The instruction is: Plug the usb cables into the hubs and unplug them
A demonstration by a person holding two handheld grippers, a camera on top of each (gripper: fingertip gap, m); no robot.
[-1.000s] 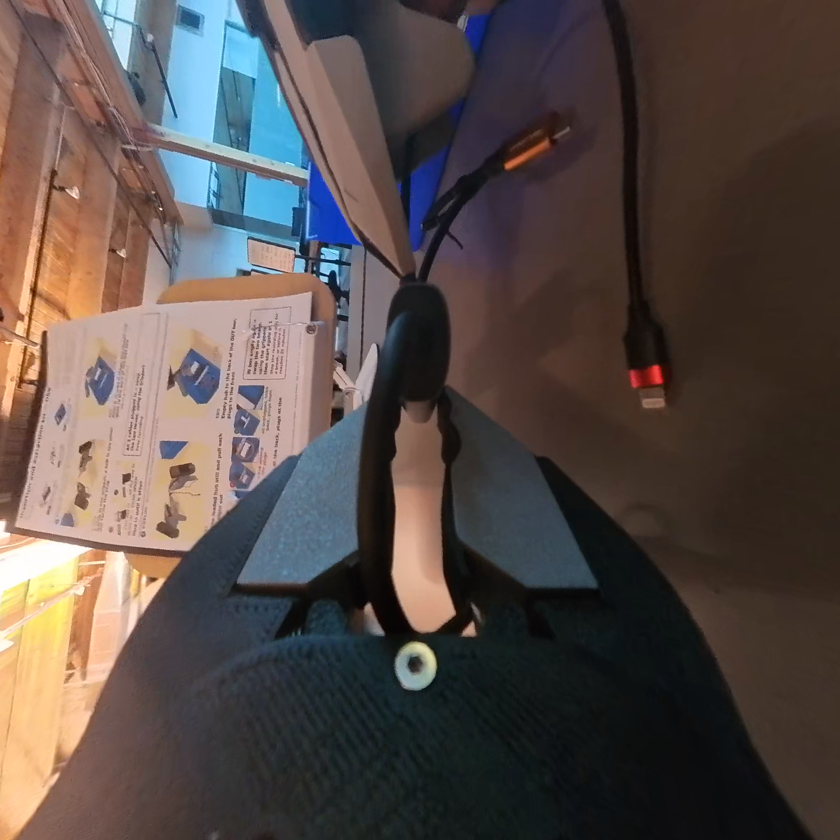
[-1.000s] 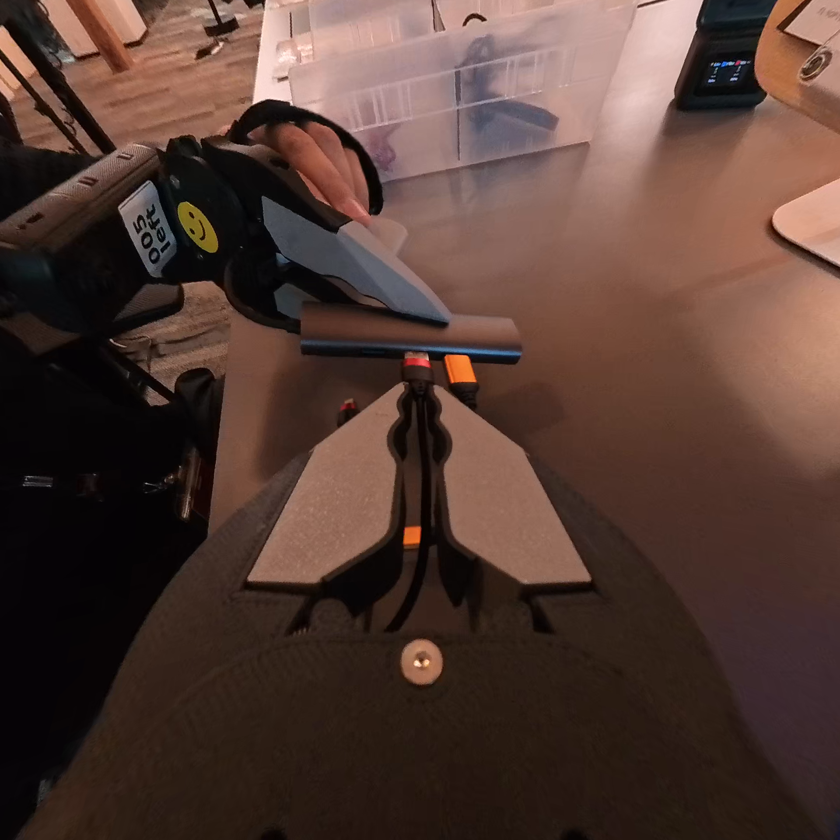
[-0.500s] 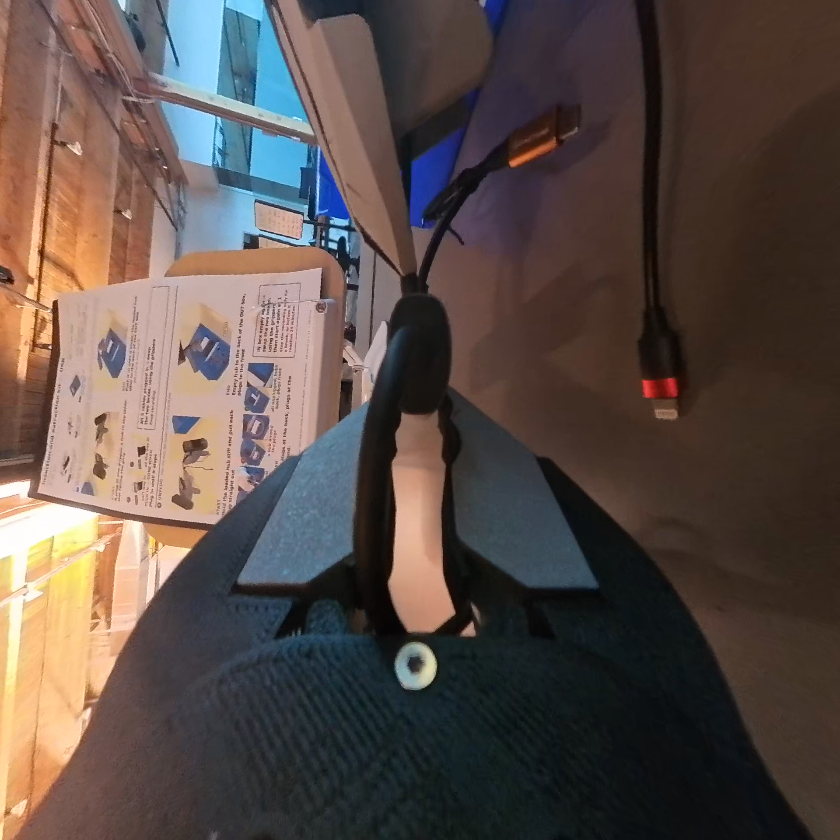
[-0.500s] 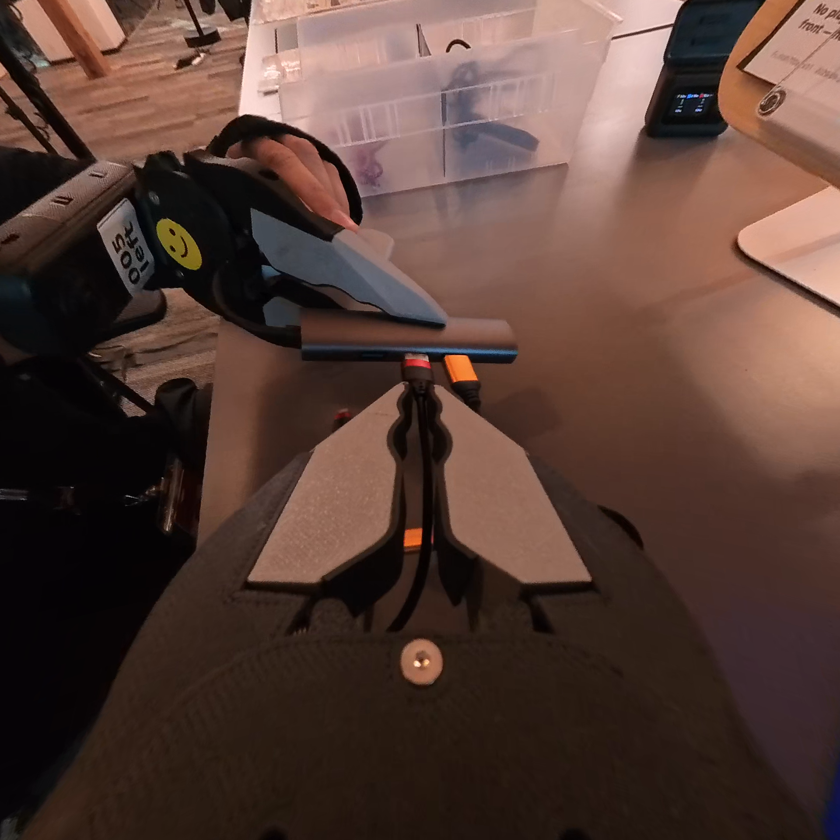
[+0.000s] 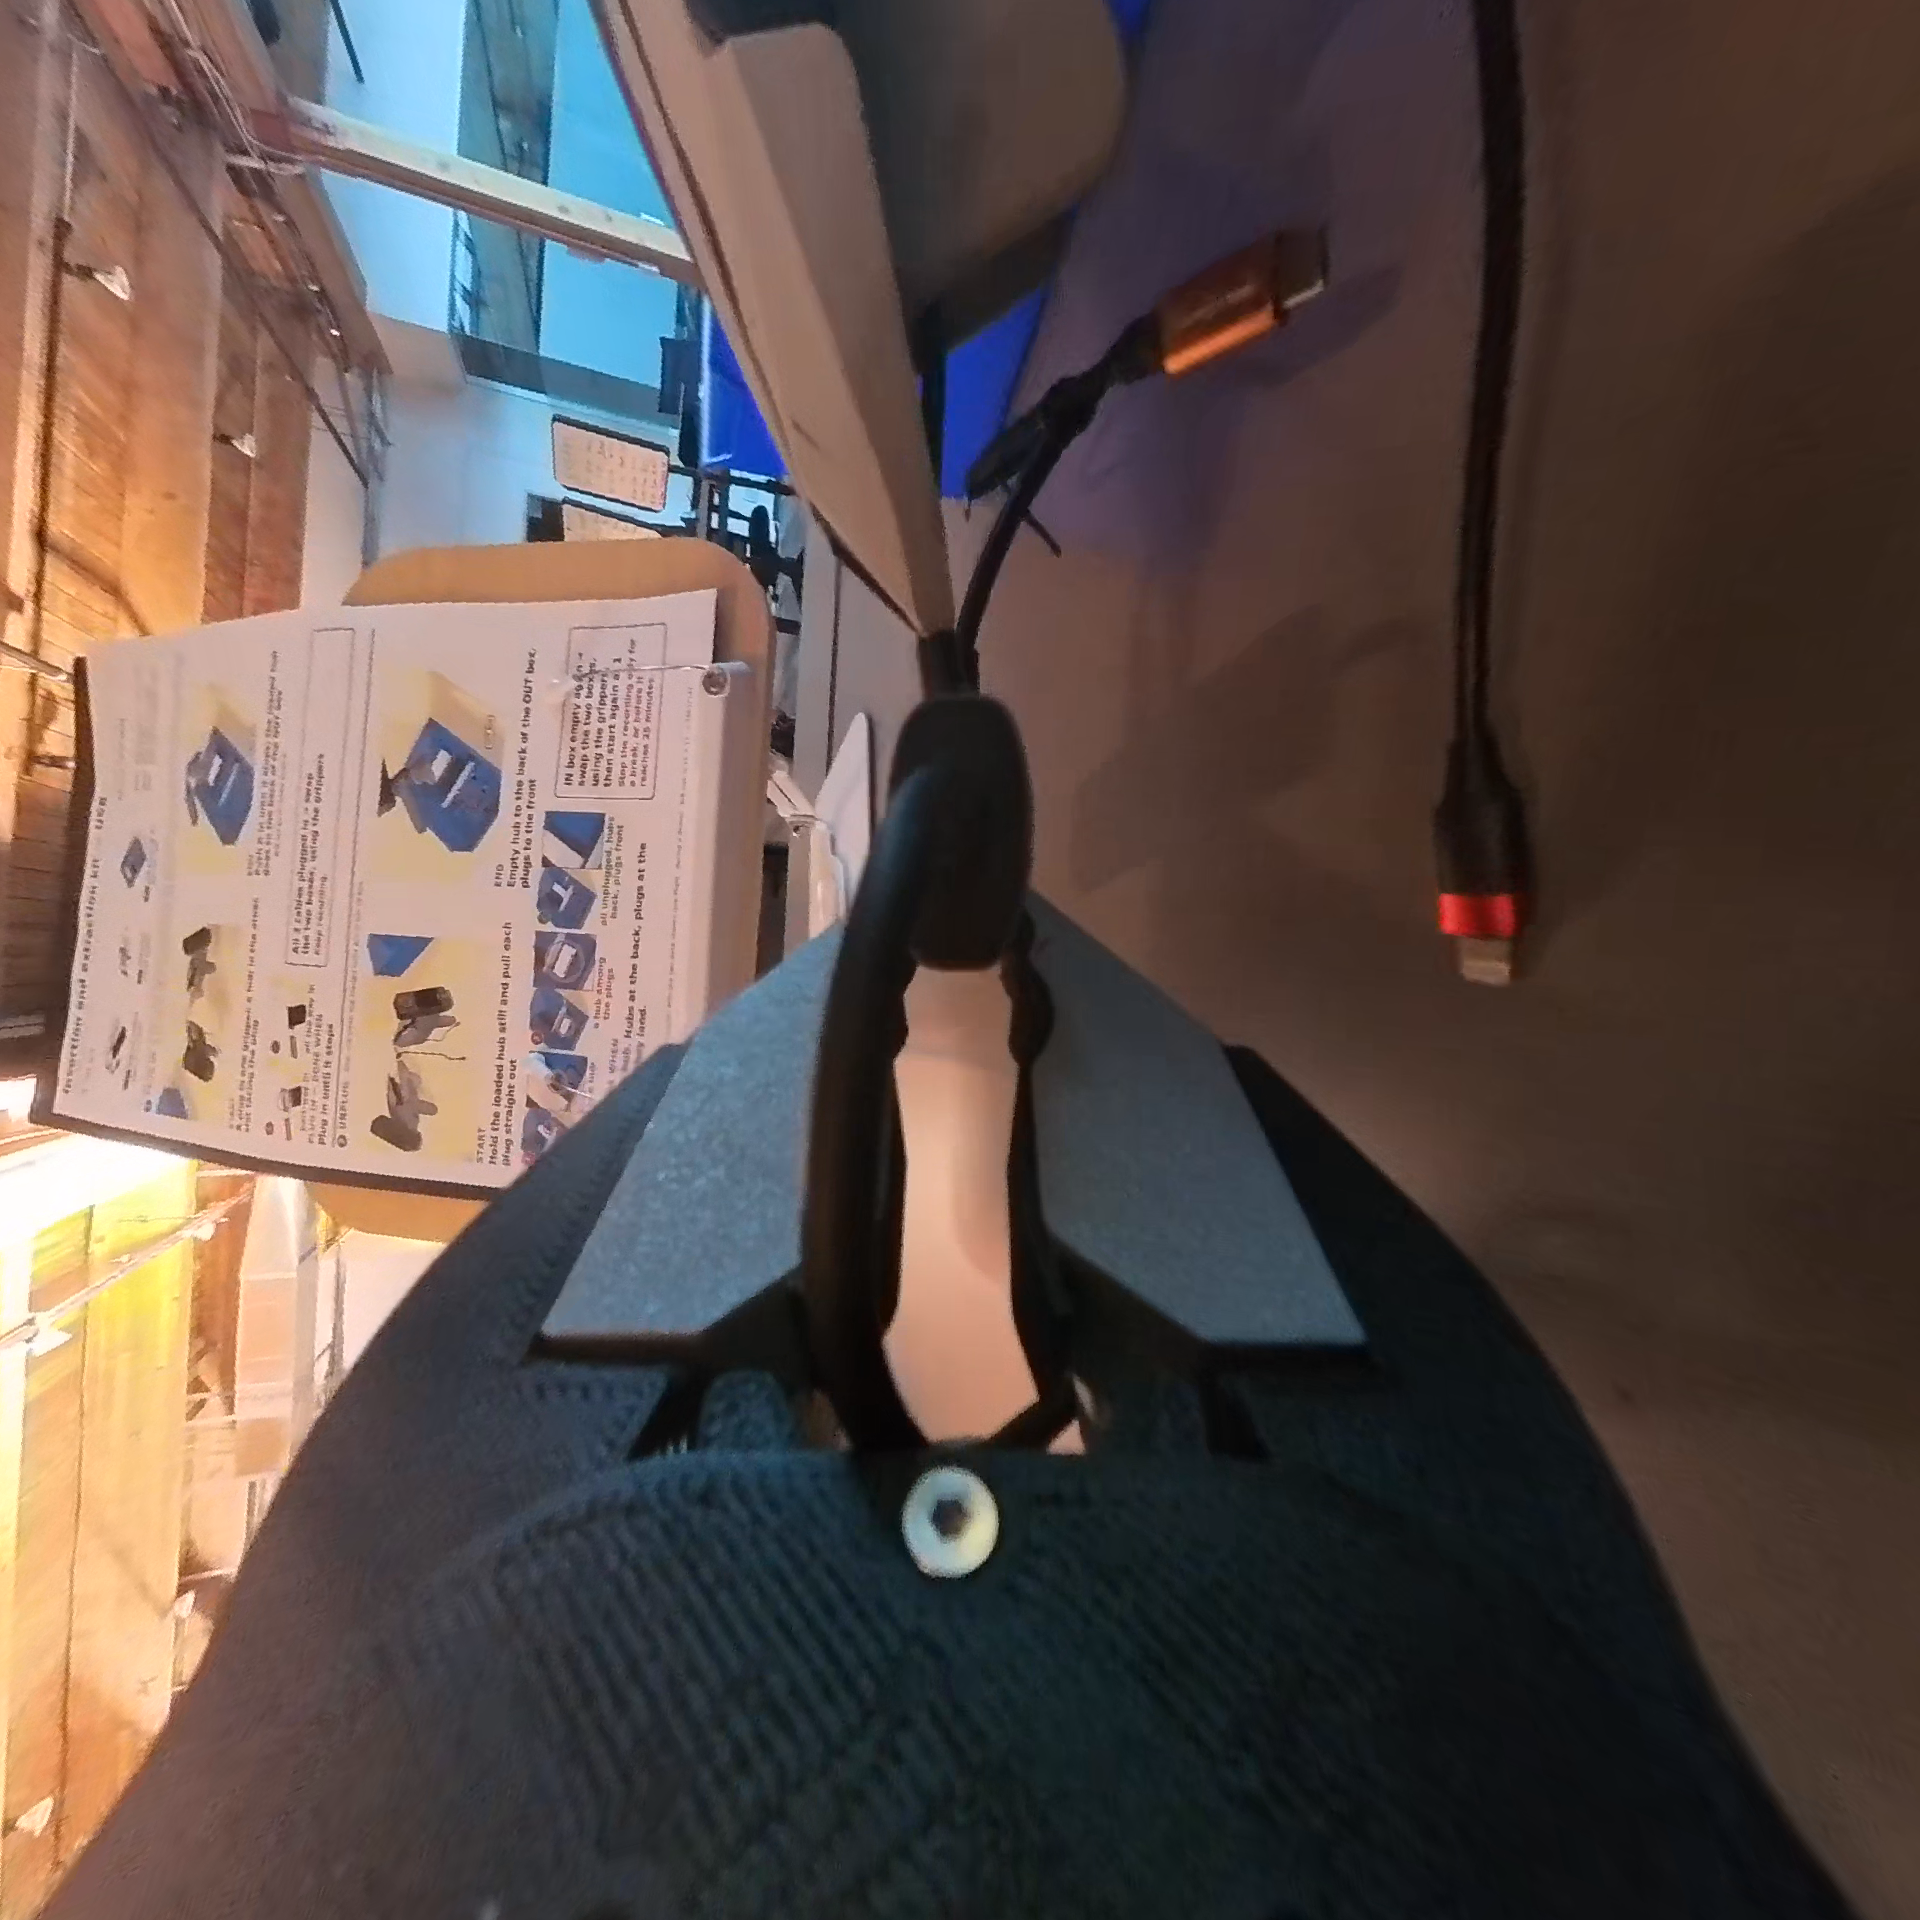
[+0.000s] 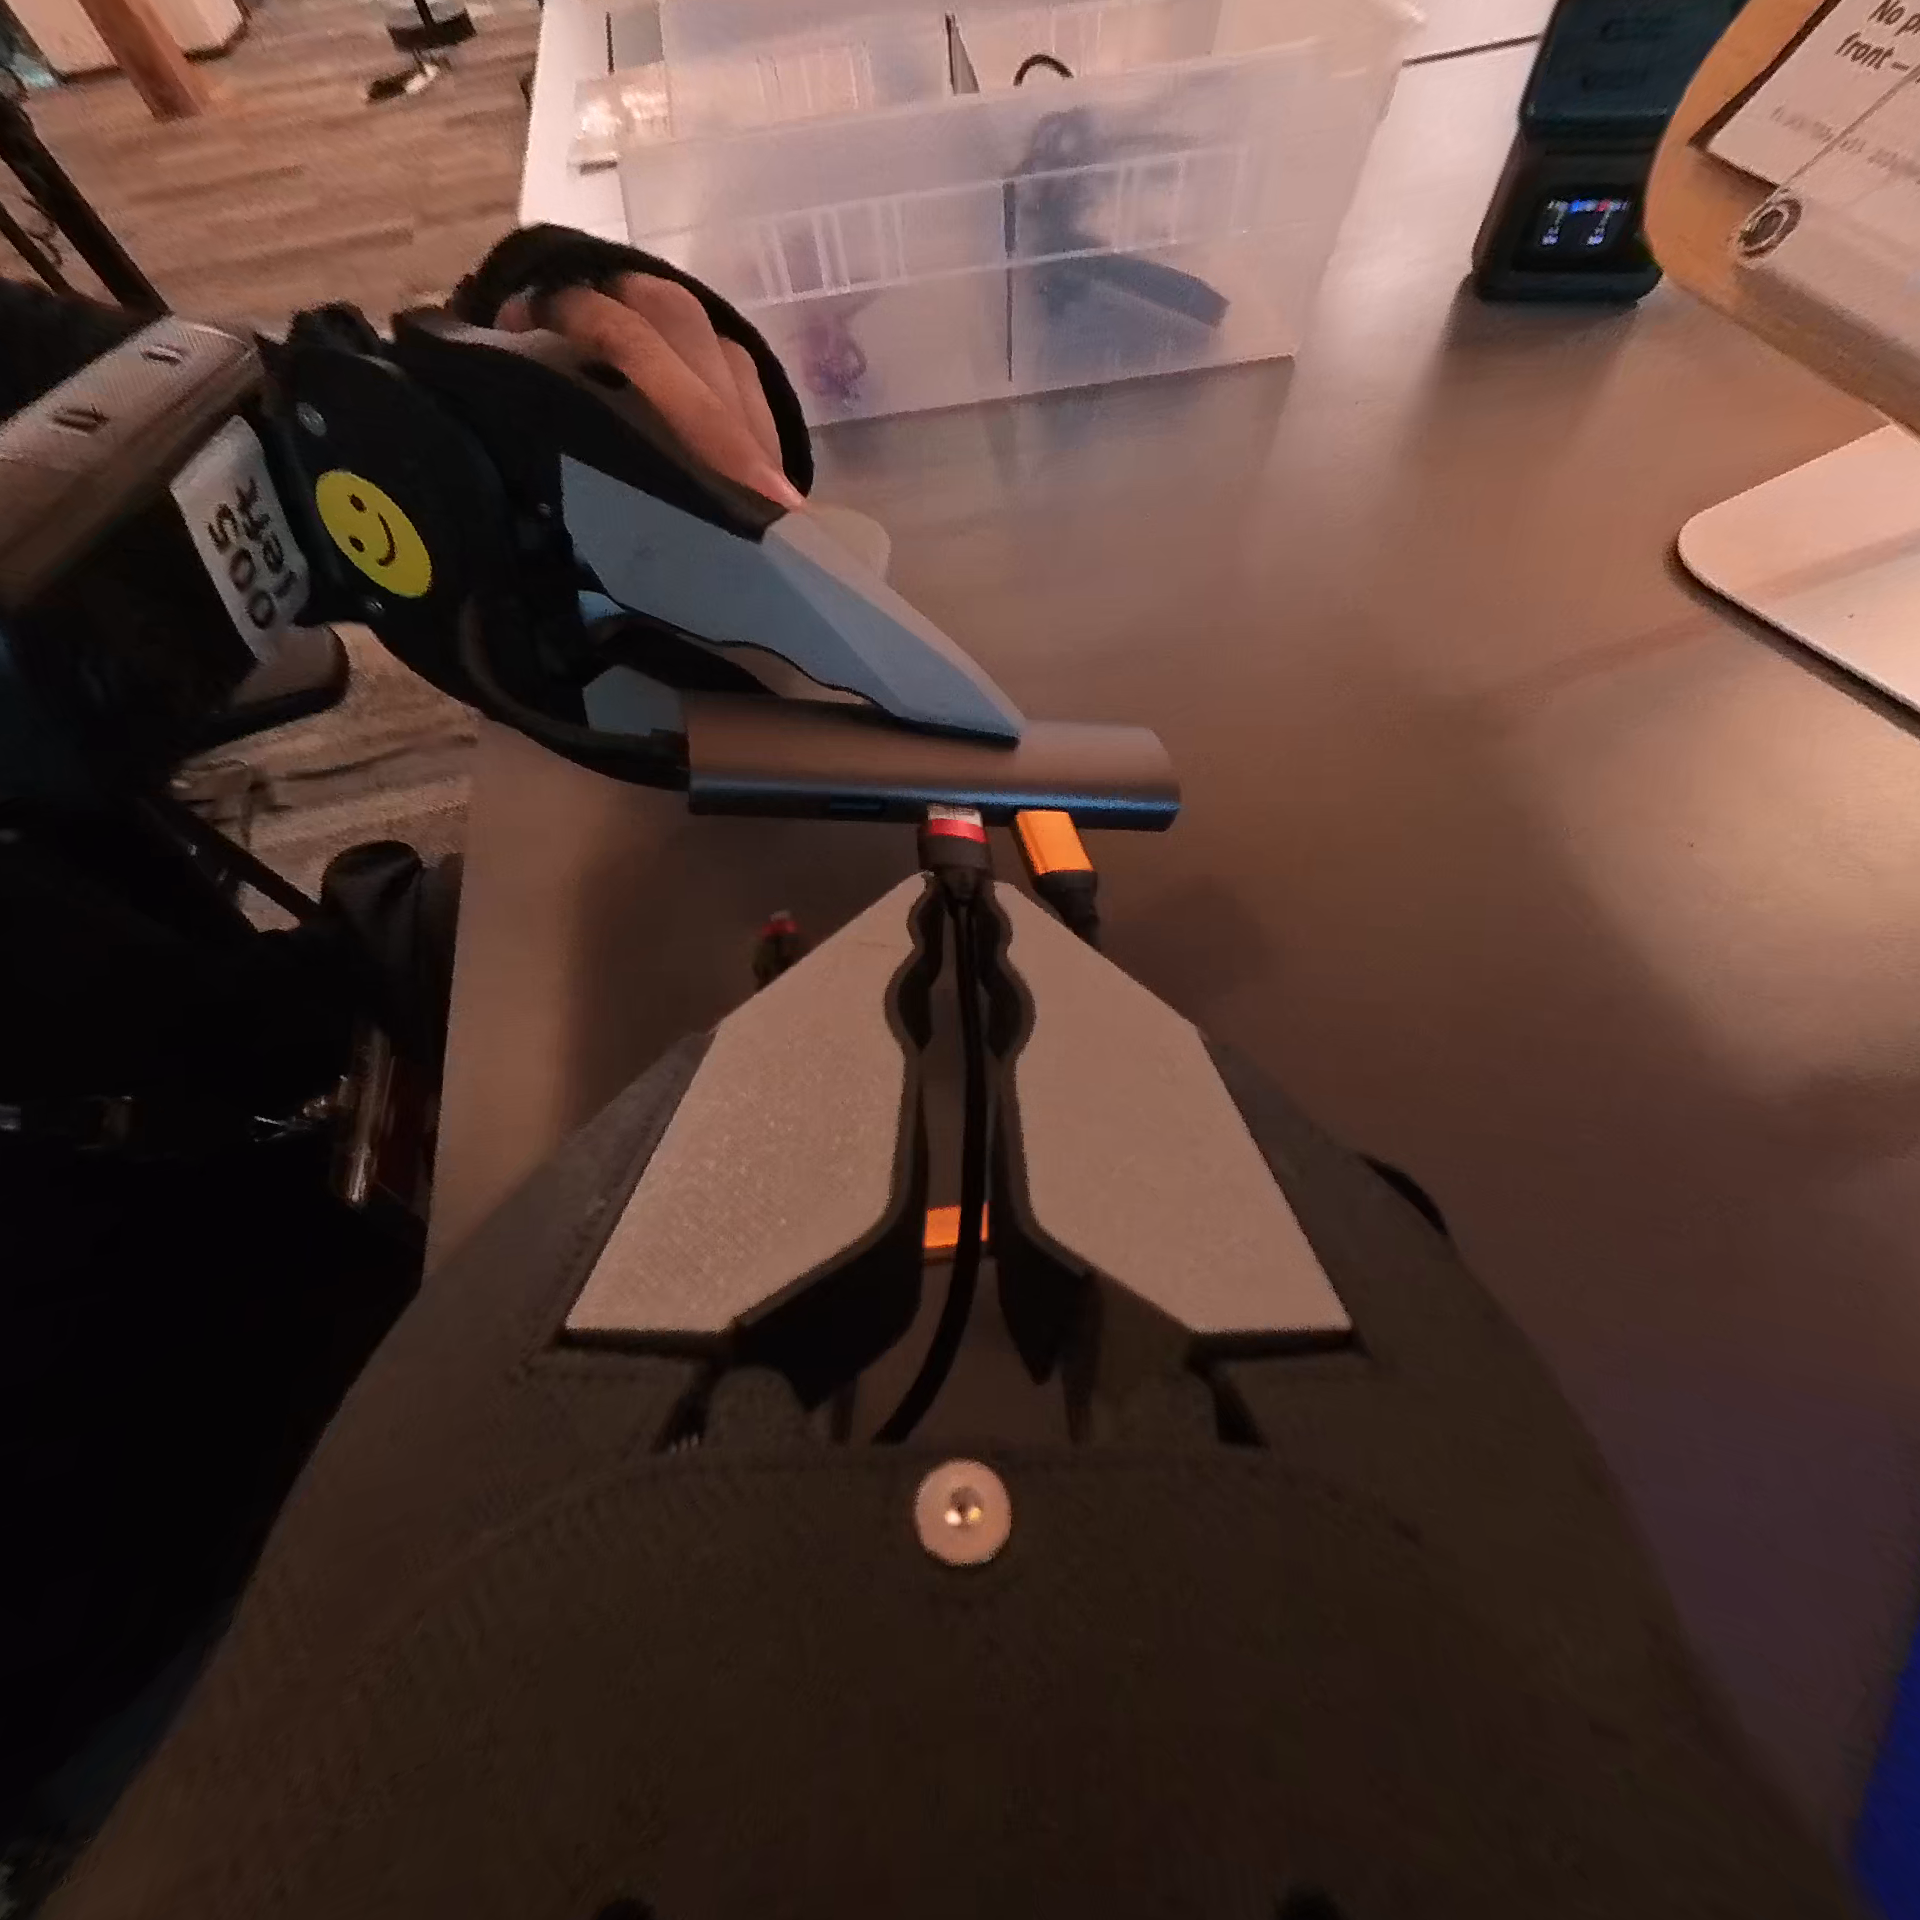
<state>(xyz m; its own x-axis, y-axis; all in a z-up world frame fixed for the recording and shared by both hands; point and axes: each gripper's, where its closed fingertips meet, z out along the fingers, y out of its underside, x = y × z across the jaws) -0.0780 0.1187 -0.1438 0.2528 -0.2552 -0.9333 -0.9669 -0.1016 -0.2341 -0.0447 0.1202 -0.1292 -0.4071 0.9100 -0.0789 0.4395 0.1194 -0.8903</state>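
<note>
the grey table (image 6: 1455, 831) extends beyond both sets of jaws. a translucent plastic bin (image 6: 987, 197) with dividers stands on it, well ahead of the right jaws and behind the hub. a printed instruction sheet (image 5: 364, 883) on a wooden board stands left of the left jaws in the left wrist view. the left gripper (image 6: 966, 727), held in a person's hand (image 6: 675, 384), is closed flat on the dark grey usb hub (image 6: 935, 774), one finger above and one below; the hub is held clear of the table, lying crosswise just ahead of the right jaws. in the left wrist view the hub appears end-on at the fingertips, with its own black lead (image 5: 862, 1143) looping back between the fingers. the right gripper (image 6: 961, 894) is nearly closed, its fingertips pinching the black cable (image 6: 961, 1195) just behind the red-banded plug (image 6: 956, 836), which is seated in the hub's port. an orange plug (image 6: 1049, 852) is seated in the adjacent port, right of the right jaws. in the left wrist view, the free ends lie on the table right of the left jaws: an orange connector (image 5: 1236, 301) and a red-banded connector (image 5: 1481, 914).
</note>
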